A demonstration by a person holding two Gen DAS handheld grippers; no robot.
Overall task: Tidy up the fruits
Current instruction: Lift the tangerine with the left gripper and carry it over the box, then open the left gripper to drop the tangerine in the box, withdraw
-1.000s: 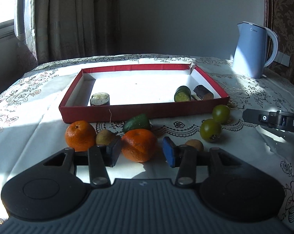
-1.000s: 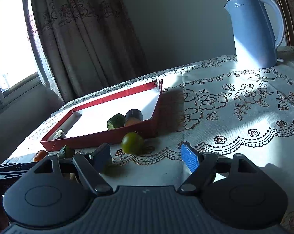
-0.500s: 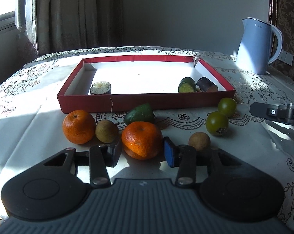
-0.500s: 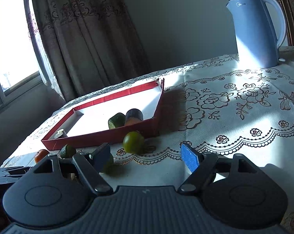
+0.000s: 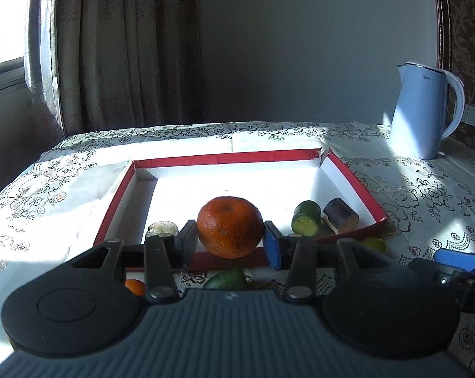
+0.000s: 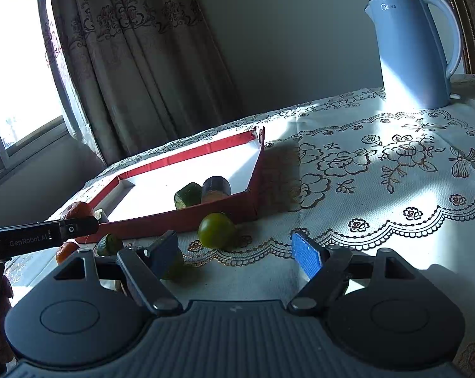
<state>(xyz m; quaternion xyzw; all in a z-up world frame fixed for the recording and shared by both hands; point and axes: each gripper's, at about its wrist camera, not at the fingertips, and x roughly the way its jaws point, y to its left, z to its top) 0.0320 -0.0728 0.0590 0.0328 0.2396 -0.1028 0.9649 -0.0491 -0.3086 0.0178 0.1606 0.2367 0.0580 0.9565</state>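
My left gripper (image 5: 229,242) is shut on an orange (image 5: 229,226) and holds it in the air just over the near wall of the red box (image 5: 225,158). The right wrist view shows the same orange (image 6: 78,211) at the tip of the left gripper (image 6: 77,226). On the cloth in front of the box lie a second orange (image 5: 135,286), an avocado (image 5: 228,278) and a green round fruit (image 6: 216,230). My right gripper (image 6: 234,245) stands open over the cloth, nothing between its fingers, with another green fruit (image 6: 174,267) behind its left finger.
Inside the box lie a cucumber piece (image 5: 306,219), an eggplant piece (image 5: 340,214) and a third cut piece (image 5: 162,228). A pale blue kettle (image 5: 423,110) stands at the back right on the lace tablecloth (image 6: 395,163). Curtains and a window are at the left.
My left gripper has risen with the orange off the cloth and carried it forward to the box's near wall. The right gripper has stayed where it was.
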